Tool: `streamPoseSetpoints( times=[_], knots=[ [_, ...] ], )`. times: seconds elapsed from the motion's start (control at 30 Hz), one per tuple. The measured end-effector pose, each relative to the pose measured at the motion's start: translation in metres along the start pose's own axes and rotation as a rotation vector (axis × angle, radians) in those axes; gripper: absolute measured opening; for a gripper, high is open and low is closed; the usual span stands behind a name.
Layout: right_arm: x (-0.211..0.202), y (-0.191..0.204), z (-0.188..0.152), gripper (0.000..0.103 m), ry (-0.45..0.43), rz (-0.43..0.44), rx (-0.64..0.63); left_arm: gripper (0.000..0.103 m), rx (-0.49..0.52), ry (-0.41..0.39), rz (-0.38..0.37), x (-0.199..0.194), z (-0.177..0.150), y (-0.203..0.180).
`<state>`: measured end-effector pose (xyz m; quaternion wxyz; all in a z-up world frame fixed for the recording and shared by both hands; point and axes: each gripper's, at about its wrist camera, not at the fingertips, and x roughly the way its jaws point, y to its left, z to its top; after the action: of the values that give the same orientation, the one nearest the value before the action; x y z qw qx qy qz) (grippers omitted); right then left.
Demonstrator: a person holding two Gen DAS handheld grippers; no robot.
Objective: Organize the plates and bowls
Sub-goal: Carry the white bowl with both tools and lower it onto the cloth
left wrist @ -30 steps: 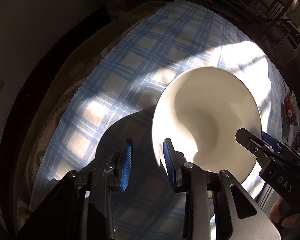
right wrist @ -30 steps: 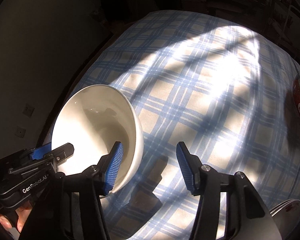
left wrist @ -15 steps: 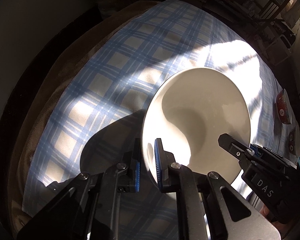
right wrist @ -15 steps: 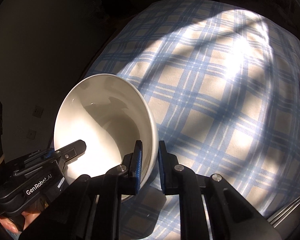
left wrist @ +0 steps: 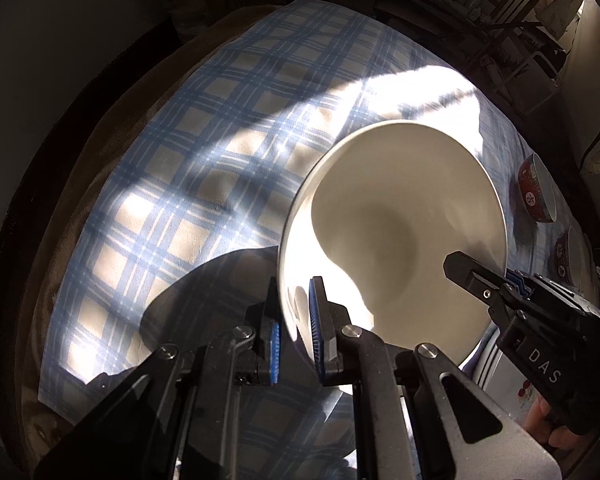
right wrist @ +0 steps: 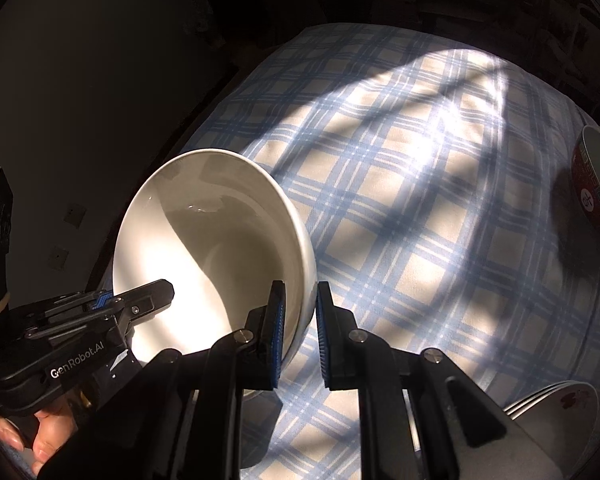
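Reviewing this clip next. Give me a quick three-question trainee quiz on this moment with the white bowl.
1. True or false: only the left gripper is clamped on the white bowl.
2. Which part of the bowl does the right gripper pinch: A) the rim wall, B) the foot, C) nothing?
3. What other dishes sit on the checked tablecloth, and on which side of the right wrist view?

Key
1. False: both grippers grip the rim, one pad inside and one outside, on opposite sides.
2. A.
3. A red patterned bowl near the right edge and a stack of white plates at the lower right.
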<state>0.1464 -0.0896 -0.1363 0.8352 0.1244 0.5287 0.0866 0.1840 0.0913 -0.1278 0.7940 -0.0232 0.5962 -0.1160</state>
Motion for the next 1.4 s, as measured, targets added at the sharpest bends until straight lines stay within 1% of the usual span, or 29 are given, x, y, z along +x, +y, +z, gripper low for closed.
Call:
streamPoseSetpoints(
  times=[0.13,0.23,0.3,0.57,0.7,0.77,0.83,1.0,1.17,1.4],
  knots=[
    [-0.018,-0.011,-0.002,0.016,-0.021,-0.027,-0.008,0.012,0.015,-0.002,-0.011,-0.006,-0.001,-0.022],
    [-0.033,-0.025,-0.004,0.016,-0.042,-0.047,0.000,0.012,0.054,-0.021,0.004,-0.010,-0.001,-0.045],
    [-0.042,-0.037,-0.006,0.016,-0.053,-0.056,0.013,0.012,0.077,-0.022,0.000,-0.010,-0.002,-0.060],
    [-0.065,-0.086,-0.015,0.016,-0.072,-0.096,0.072,0.012,0.147,0.002,-0.014,0.006,0.000,-0.114],
    [-0.070,-0.109,-0.021,0.016,-0.075,-0.102,0.099,0.012,0.171,0.014,-0.043,0.019,0.000,-0.138],
    [-0.071,-0.120,-0.024,0.016,-0.074,-0.104,0.106,0.012,0.181,0.021,-0.060,0.025,0.000,-0.147],
    [-0.069,-0.130,-0.028,0.016,-0.069,-0.103,0.115,0.012,0.202,0.025,-0.062,0.031,-0.001,-0.157],
    [-0.060,-0.154,-0.031,0.016,-0.069,-0.098,0.159,0.012,0.252,0.028,-0.028,0.046,0.004,-0.183],
    [-0.050,-0.177,-0.029,0.016,-0.066,-0.070,0.212,0.012,0.259,0.036,-0.039,0.062,0.012,-0.189],
    [-0.034,-0.190,-0.029,0.016,-0.036,-0.045,0.255,0.013,0.276,0.055,-0.036,0.081,0.013,-0.191]
  ],
)
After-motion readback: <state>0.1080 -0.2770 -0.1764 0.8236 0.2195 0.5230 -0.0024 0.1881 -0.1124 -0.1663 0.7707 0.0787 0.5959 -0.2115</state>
